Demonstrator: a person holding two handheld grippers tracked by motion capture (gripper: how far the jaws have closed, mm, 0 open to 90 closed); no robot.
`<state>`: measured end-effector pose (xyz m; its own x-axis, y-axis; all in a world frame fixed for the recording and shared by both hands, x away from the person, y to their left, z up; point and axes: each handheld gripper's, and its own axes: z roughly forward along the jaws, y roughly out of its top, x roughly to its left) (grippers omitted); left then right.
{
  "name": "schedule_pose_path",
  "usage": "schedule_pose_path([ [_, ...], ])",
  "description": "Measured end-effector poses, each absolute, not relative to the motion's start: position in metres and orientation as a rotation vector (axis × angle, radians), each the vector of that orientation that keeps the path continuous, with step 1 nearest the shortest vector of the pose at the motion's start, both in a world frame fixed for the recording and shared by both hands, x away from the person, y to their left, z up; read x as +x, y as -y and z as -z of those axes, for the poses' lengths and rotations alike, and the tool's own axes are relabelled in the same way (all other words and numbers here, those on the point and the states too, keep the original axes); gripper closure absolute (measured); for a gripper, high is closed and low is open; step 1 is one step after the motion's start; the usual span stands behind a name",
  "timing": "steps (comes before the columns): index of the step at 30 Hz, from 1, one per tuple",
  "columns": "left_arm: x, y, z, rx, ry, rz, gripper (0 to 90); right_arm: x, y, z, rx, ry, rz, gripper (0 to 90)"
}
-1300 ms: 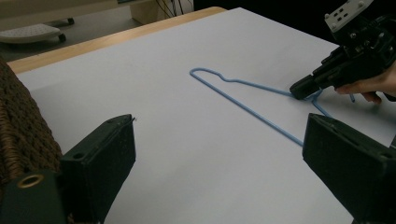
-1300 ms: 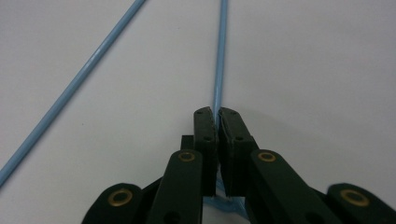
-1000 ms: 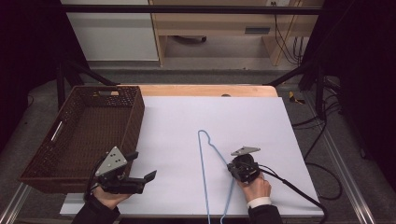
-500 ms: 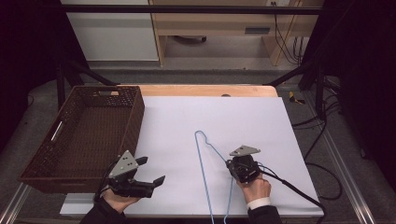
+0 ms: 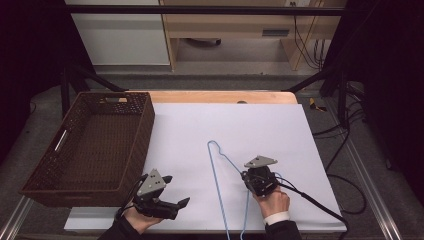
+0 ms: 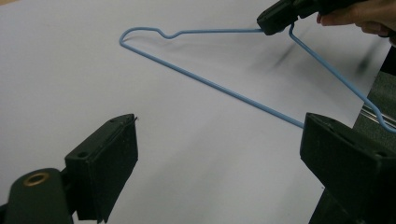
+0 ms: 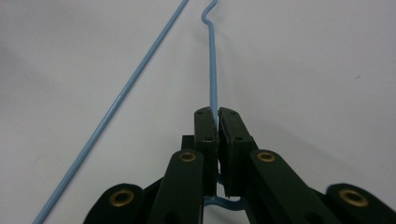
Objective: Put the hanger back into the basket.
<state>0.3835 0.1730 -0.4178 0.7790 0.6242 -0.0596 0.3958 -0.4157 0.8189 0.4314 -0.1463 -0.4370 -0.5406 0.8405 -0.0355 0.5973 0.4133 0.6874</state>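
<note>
A blue wire hanger (image 5: 214, 172) lies on the white sheet (image 5: 260, 130), its hook end pointing away from me. My right gripper (image 5: 246, 175) is shut on one of the hanger's arms. In the right gripper view, the wire (image 7: 213, 70) runs out from between the closed jaws of the right gripper (image 7: 217, 112). My left gripper (image 5: 176, 190) is held low near the table's front edge, left of the hanger, jaws open and empty. The left gripper (image 6: 219, 135) faces the hanger (image 6: 210, 84), and the right gripper (image 6: 275, 18) is visible clamped on the wire.
A dark brown wicker basket (image 5: 145, 130) stands on the table's left side, just beyond my left gripper. A black cable (image 5: 310, 200) trails from the right gripper off the front right corner. Past the table are a wooden strip and cabinets.
My left gripper has moved right along the front edge, toward the hanger, and sunk a little. The right gripper and the hanger have stayed almost still.
</note>
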Motion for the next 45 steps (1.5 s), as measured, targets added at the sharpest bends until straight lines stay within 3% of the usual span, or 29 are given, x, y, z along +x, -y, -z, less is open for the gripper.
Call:
schedule_pose_path([
  [13, 0.382, -0.139, 0.421, 2.123, -0.668, -0.28, 13.0, 0.431, 0.146, 0.437, 1.224, -2.304, -0.897, 87.3],
  [34, 0.453, -0.08, 0.415, 2.34, -0.345, -0.419, 14.9, 0.432, 0.147, 0.436, 1.21, -2.321, -0.908, 87.3],
  [45, 0.483, -0.062, 0.418, 2.393, -0.262, -0.459, 16.1, 0.432, 0.148, 0.436, 1.194, -2.333, -0.919, 87.3],
])
